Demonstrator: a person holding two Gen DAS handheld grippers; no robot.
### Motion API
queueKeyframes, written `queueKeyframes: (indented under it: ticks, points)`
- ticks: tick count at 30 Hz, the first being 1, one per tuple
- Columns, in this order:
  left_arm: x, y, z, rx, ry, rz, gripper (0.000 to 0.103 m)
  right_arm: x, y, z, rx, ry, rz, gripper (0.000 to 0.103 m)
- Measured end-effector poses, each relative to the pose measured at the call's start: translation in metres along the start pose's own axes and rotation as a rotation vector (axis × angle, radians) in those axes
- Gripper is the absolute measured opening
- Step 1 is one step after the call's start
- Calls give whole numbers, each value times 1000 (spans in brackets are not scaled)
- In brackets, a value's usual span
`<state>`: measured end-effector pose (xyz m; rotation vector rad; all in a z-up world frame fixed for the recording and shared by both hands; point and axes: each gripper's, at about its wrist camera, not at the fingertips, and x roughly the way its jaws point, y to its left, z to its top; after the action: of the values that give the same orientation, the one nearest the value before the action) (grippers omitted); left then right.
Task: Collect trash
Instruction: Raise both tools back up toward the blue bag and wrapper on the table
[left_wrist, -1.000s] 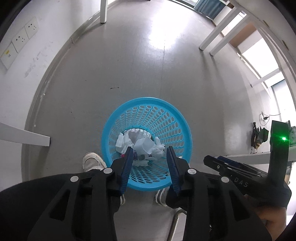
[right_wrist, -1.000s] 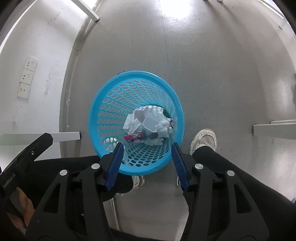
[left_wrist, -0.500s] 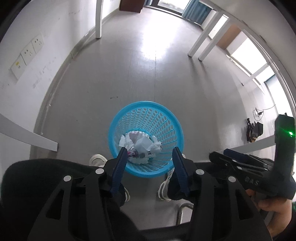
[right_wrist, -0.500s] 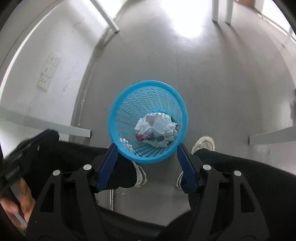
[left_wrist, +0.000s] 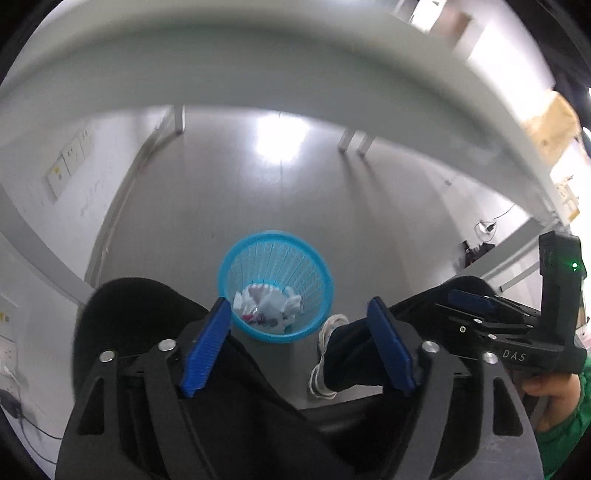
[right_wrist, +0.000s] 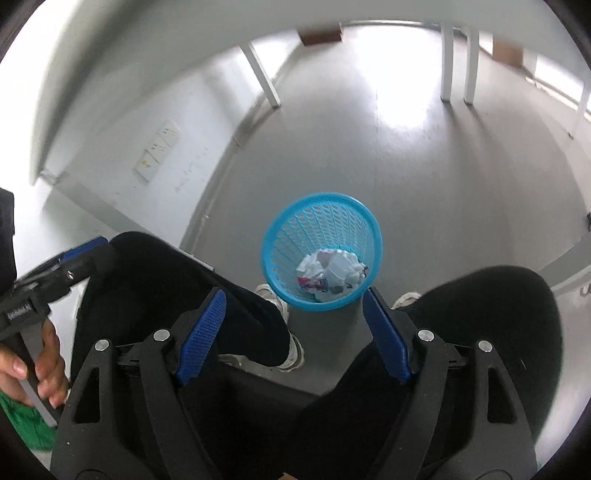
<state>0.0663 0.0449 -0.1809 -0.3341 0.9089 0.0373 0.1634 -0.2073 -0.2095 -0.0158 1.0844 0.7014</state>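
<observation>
A blue mesh waste basket (left_wrist: 275, 258) (right_wrist: 321, 229) stands on the grey floor between a seated person's feet. Crumpled white paper and wrappers (left_wrist: 267, 306) (right_wrist: 330, 275) lie heaped in its bottom. My left gripper (left_wrist: 299, 310) hangs well above the basket, its jaws opening, and nothing is between the blue pads. High over the basket too, my right gripper (right_wrist: 295, 299) has its jaws opening and holds nothing. The right gripper's body shows at the right of the left wrist view, with a hand under it.
A white table edge (left_wrist: 258, 88) (right_wrist: 110, 74) arcs across the top of both views, close above the grippers. The person's black trouser legs (left_wrist: 155, 317) (right_wrist: 498, 314) and white shoes (left_wrist: 328, 328) flank the basket. White table legs (right_wrist: 456, 62) stand farther off; wall sockets (right_wrist: 159, 151) sit at left.
Both grippers rose away from the basket, which now looks smaller and farther below. Their jaws spread wider. The table edge has come into view at the top.
</observation>
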Motion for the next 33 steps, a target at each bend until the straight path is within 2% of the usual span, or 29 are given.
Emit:
queueKeyframes:
  ticks: [4,6,10,12,13,16,20,24,33]
  points:
    - [-42,-6,-8,29,-87,-26,86,-39,9,-15,-33,-78,-12,77]
    - [-59,-10,-10,53,-120,-43,97,-59,13,-20,-48,-122,-23,80]
    - [-91,-29,-10,152,-241,-11,97,-100,22,-22,-86,-219,-38,88]
    - [-98,-35,-8,179,-270,-7,97,-119,27,-17,-100,-263,-43,92]
    - [-101,-37,-4,181,-285,-9,97,-129,30,-13,-110,-290,-42,94]
    - [-107,-39,4,171,-314,-19,97,-159,41,0,-139,-382,-32,94]
    - [-117,-39,23,139,-331,-77,97,-185,48,20,-163,-465,-20,94]
    - [-126,-29,47,98,-383,-80,97,-194,49,47,-177,-501,-24,94]
    - [-118,-24,97,75,-397,-80,97,-183,46,111,-176,-480,-14,94]
